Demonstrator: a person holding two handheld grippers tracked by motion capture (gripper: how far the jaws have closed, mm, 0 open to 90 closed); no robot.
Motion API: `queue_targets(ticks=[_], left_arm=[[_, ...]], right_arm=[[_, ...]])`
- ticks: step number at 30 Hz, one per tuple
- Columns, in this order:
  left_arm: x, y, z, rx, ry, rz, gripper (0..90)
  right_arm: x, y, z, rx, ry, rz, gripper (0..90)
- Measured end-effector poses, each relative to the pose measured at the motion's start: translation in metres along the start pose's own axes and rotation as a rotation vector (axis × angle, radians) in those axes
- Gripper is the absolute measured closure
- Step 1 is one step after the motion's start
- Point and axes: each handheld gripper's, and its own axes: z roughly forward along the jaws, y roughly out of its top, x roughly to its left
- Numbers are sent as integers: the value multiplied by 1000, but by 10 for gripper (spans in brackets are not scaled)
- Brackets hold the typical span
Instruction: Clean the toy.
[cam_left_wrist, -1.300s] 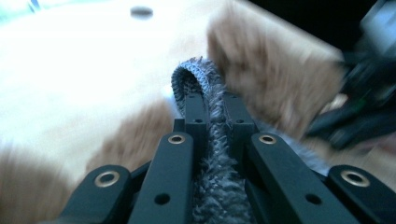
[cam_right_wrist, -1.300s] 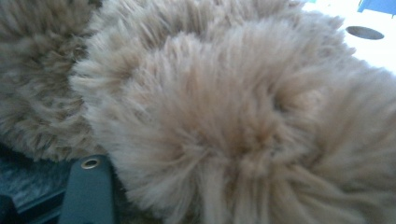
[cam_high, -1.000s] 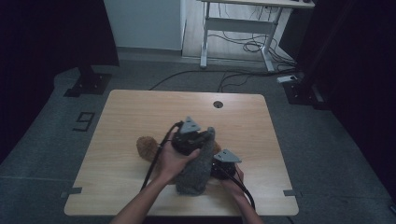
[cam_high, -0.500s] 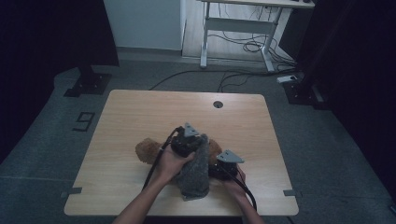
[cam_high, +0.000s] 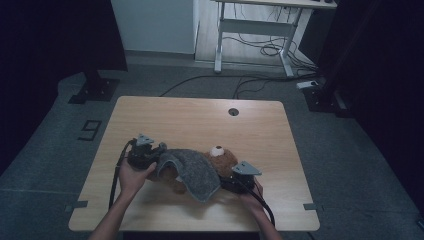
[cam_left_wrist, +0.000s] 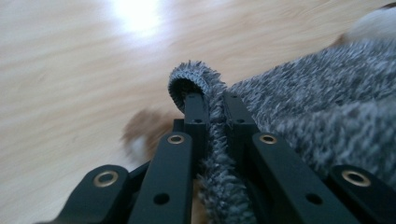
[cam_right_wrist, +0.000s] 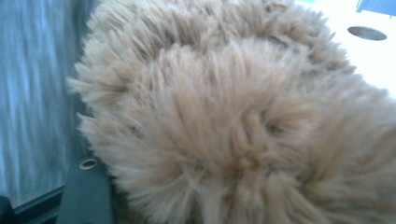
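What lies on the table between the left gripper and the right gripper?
In the high view, a brown teddy bear lies between the left gripper and the right gripper, with a grey fuzzy cloth draped over its body.

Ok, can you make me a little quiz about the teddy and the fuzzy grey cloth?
1. True or false: the left gripper is shut on the grey cloth.
2. What lies partly under the cloth on the wooden table? A) a brown teddy bear B) a red ball C) a book
3. Fill in: in the right gripper view, brown ____ sits right up against the right gripper.

Key
1. True: the cloth's edge is pinched between the black jaws.
2. A: the teddy bear, its head poking out.
3. fur
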Motion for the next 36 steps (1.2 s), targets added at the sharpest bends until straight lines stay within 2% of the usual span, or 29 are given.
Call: queue_targets(ticks=[3, 7, 9, 11, 14, 16, 18, 20, 23, 24, 26, 28, 31, 33, 36], left_arm=[[11, -7, -4, 21, 18, -16, 819], [22, -9, -14, 9, 40, -44, 819], [27, -8, -20, -17, 20, -75, 818], [24, -3, -24, -47, -9, -81, 818], [9, 9, -26, -84, -36, -52, 818], [-6, 20, -22, -95, -59, -24, 817], [-24, 31, -11, -80, -58, 27, 816], [-43, 41, 3, -44, -69, 77, 815], [-76, 54, 26, 14, -60, 165, 814], [-88, 58, 32, 17, -67, 190, 814], [-113, 68, 41, 5, -116, 217, 815], [-136, 77, 47, -5, -146, 255, 814], [-170, 87, 58, -28, -138, 331, 814], [-186, 91, 66, -32, -153, 355, 814], [-202, 89, 83, 19, -133, 415, 813]], right_arm=[[0, 0, 0, 1, 1, 6, 325], [-1, -1, 0, 3, 4, 9, 323], [-2, -1, 0, 3, 6, 11, 321], [-2, -1, 0, 2, 5, 13, 321], [-3, -1, 1, 3, 6, 22, 321], [-4, -1, 2, 2, 7, 24, 321], [-3, -1, 1, 0, 3, 23, 321], [-3, -2, 1, -1, 1, 22, 321], [-4, -2, 1, -3, 0, 23, 321], [-4, -2, 2, -3, 0, 28, 321], [-5, -3, 2, -5, 1, 29, 321], [-5, -3, 2, -6, 2, 31, 320], [-4, -3, 2, -4, 2, 31, 320], [-4, -3, 1, -7, -1, 25, 320], [-4, -3, 1, -6, -1, 26, 320]])
